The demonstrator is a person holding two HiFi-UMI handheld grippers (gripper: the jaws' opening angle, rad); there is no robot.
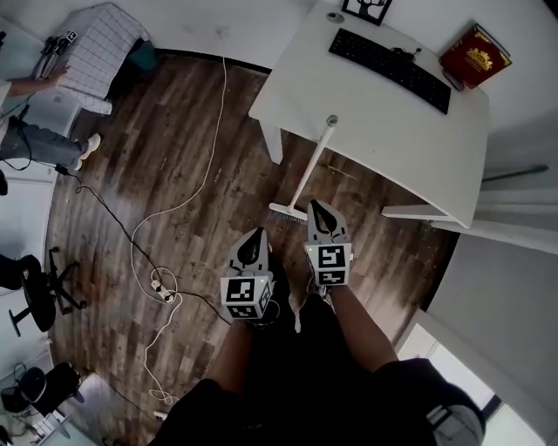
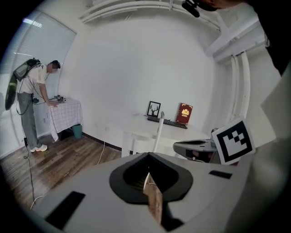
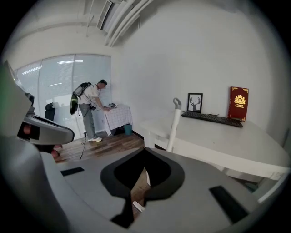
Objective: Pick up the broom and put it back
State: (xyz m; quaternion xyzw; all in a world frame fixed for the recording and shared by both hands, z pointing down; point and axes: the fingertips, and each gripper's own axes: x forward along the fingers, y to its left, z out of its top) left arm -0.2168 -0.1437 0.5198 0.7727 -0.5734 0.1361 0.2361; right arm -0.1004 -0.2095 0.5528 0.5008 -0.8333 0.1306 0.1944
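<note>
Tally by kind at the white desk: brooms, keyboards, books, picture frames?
broom: 1
keyboard: 1
book: 1
picture frame: 1
Total: 4

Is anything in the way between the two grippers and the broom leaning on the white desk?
Nothing visible. The broom leans on the white desk, its head on the wood floor just ahead of the right gripper; the left gripper has only floor between. The cables lie further left.
</note>
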